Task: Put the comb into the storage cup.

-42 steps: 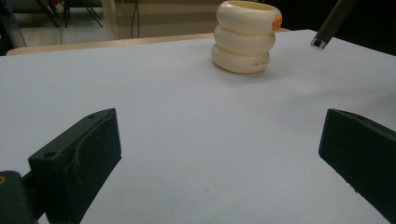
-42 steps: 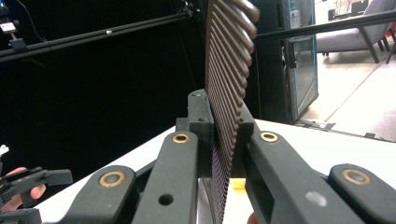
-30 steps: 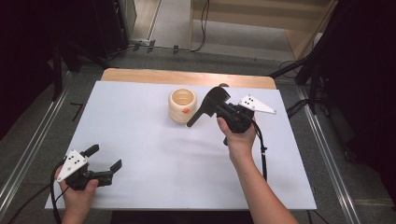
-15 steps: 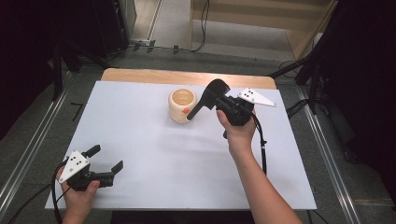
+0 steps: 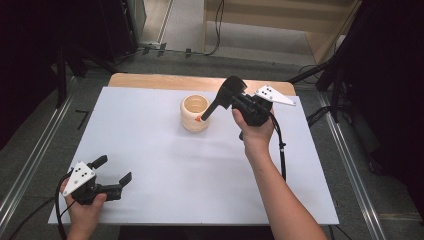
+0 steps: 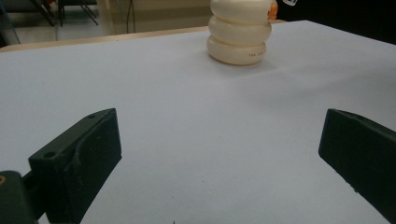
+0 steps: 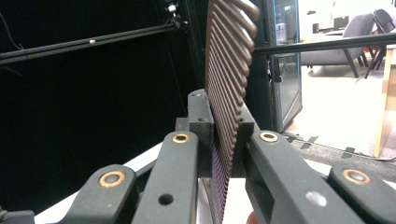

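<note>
Fingers of the right gripper are squeezed tight on a thin brown ridged piece. From the right gripper view the piece stands up between the two black fingers, and its many ridges run across it like the teeth of a comb. I cannot tell what the piece is. Seen from the high view, this gripper is lifted off the bench, far and a little right of the middle, and it points left toward a cream cup. Its tip is just beside the cup's rim.

That cup is round and has three fat rings stacked up, with an open top. It stands on the white bench, far from the person and near the middle. A small orange bit shows at its top edge.

Down at the near left corner, the left gripper sits low over the bench in the person's left hand. Its fingers are spread wide apart and hold nothing. White bench shows between them.
</note>
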The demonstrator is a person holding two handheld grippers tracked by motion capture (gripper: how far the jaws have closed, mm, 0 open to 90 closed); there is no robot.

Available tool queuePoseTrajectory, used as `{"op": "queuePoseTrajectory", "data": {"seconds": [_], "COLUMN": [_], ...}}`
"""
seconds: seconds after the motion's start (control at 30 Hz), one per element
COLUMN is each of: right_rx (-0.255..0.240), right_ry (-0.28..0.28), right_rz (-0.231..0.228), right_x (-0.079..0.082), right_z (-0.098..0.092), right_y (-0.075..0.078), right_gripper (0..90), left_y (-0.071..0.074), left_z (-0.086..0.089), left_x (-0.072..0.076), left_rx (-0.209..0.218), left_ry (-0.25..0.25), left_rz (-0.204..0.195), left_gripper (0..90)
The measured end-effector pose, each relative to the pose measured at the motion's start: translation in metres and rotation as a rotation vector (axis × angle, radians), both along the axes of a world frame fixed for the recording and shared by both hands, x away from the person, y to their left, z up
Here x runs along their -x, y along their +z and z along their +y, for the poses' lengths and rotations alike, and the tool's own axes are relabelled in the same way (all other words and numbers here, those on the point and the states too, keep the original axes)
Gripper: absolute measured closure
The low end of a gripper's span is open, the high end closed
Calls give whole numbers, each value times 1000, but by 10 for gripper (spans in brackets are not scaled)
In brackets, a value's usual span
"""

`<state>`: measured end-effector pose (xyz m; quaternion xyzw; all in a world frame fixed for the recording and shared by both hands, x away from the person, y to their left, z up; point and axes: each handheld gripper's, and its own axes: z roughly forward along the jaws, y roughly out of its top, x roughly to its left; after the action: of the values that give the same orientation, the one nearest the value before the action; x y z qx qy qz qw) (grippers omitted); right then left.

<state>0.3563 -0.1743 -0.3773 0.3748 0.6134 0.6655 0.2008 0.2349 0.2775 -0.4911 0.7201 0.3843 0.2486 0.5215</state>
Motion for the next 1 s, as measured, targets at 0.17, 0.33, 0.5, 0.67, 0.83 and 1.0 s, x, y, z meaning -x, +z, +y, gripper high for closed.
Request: {"op": "queuePoseTrajectory", "data": {"seconds": [0.17,0.33,0.5,0.67,0.83,1.0], "right_rx": [4,4,12,18,13,12], "right_ry": [-2,-3,-10,-12,-14,-20], "right_rz": [-3,-9,-14,-28,-30,-21], "right_x": [-5,-8,-11,-15,-19,-25], "right_z": [3,5,7,12,14,16], "right_y": [2,4,7,9,9,8], "right_gripper": [829,829,829,829,829,829], "left_y": [0,0,0,0,0,0], "left_z": [0,0,0,1,1,1], "left_x": [0,0,0,0,0,0], "left_rx": [2,8,11,15,15,14], "left_ry": [-1,-3,-3,-2,-3,-3], "left_rz": [-1,-2,-1,3,3,4], "left_gripper": [0,0,0,0,0,0]}}
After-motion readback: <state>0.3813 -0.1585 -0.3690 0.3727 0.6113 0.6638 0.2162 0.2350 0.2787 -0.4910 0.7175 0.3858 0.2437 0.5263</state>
